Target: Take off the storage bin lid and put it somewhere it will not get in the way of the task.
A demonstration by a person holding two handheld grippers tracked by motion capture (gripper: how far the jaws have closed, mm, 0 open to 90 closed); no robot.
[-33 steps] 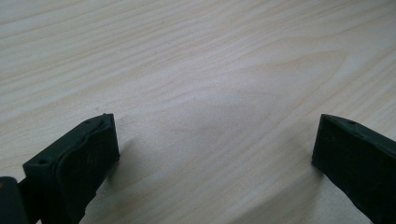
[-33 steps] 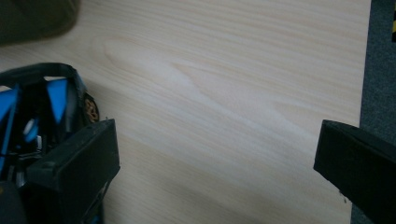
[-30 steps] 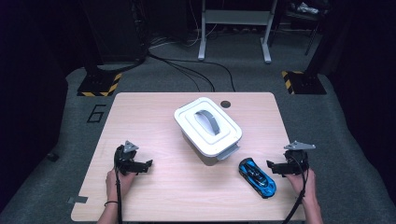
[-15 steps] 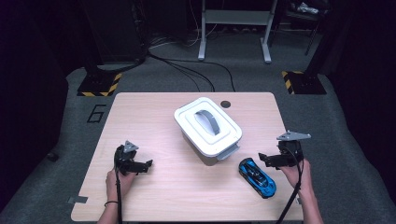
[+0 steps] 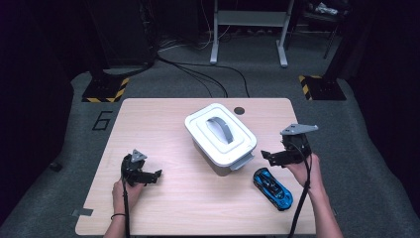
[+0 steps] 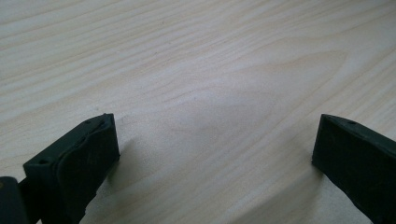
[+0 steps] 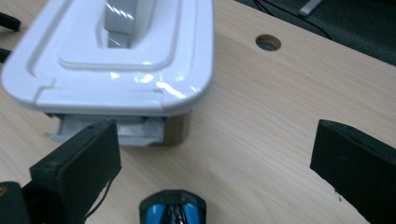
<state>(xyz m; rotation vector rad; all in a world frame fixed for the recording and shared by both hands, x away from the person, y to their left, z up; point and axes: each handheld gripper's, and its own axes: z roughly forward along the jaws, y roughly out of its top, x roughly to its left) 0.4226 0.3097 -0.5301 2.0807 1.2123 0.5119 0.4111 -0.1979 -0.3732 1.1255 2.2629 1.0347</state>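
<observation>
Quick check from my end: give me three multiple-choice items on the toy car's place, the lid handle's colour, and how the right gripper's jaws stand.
1. Where is the blue toy car?
A. On the table, near the white lidded box, on the right gripper's side
B. On top of the box lid
C. On the floor

2. What colour is the lid handle?
A. Red
B. Grey
C. Yellow

3. How do the jaws of the right gripper stand?
A. Shut on the car
B. Shut on the handle
C. Open, holding nothing

Answers: 1 A, the high view shows the car on the wood beside the box; 2 B, the handle is grey on the white lid; 3 C, the right gripper view shows the jaws wide apart with the car below them.
</observation>
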